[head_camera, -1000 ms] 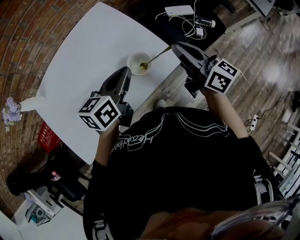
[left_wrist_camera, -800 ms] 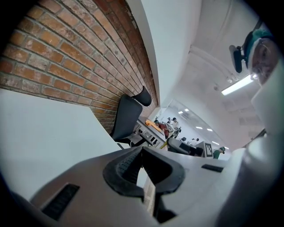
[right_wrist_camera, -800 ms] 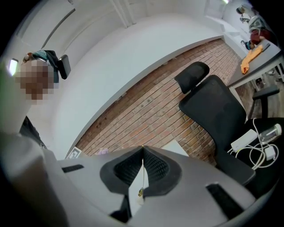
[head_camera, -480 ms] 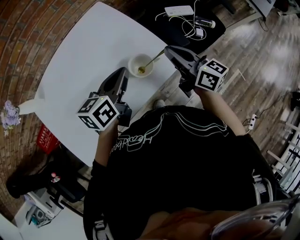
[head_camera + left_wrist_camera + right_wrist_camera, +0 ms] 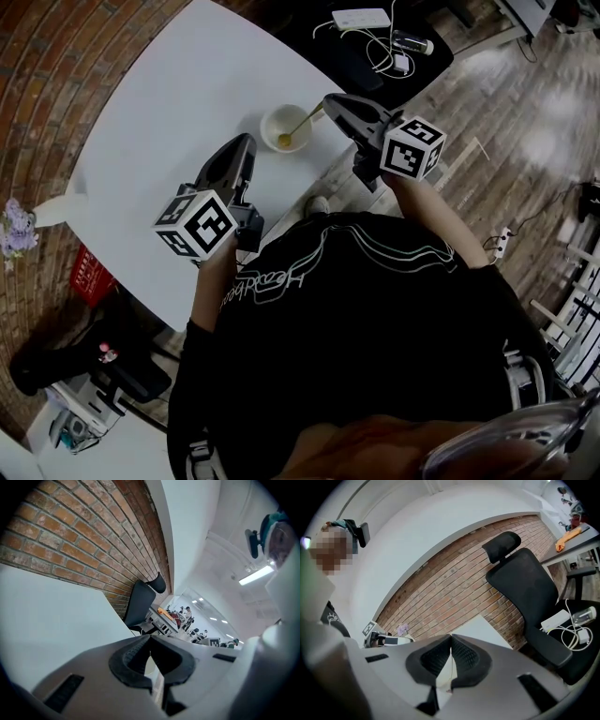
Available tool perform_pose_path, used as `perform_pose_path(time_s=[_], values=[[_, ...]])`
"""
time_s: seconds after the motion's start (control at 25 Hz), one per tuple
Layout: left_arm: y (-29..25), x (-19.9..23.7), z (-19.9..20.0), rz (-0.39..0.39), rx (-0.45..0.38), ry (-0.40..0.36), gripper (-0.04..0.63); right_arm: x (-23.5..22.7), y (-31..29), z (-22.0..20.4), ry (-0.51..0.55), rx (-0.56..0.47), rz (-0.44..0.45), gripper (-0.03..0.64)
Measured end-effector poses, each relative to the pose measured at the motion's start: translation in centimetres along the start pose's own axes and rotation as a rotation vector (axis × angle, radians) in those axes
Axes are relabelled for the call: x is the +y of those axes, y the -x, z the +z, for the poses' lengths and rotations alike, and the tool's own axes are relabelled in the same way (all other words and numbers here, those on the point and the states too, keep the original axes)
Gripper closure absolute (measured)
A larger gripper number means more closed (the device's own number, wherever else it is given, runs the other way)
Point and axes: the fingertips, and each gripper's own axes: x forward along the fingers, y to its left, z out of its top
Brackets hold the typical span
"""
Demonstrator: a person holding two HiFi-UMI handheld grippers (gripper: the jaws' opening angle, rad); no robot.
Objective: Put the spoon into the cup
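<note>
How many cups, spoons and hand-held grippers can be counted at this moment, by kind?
cup: 1
spoon: 1
hand-held grippers: 2, the left hand-held gripper and the right hand-held gripper
Total: 4
</note>
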Motion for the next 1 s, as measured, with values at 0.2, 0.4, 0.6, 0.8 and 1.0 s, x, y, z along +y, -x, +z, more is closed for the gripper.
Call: perform_pose_path(time_s=[0.2, 0.4, 0.6, 0.8, 1.0], values=[[0.3, 0.5, -0.4, 0.011, 0.001, 0.013, 0.591, -0.3, -0.6, -0.9, -0.004, 0.019, -0.01, 0.617], [0.9, 1.0, -0.3, 0.023, -0.008, 0.019, 0.591, -0.6, -0.8, -1.4, -0.001, 0.036, -0.013, 0.617], [1.4, 1.7, -0.5, 0.039, -0.014, 0.032, 0.591, -0.8, -1.3, -1.8, 0.003, 0.054, -0.01, 0.617], [1.4, 2.0, -0.7, 0.052, -0.012, 0.041, 0.591, -1.3, -1.4, -2.0, -0.018, 0.061, -0.001, 0.617], [1.5, 2.2, -1.0, 0.058, -0.005, 0.049, 0.591, -1.5, -1.3, -2.2, -0.033, 0.058, -0.006, 0.615]])
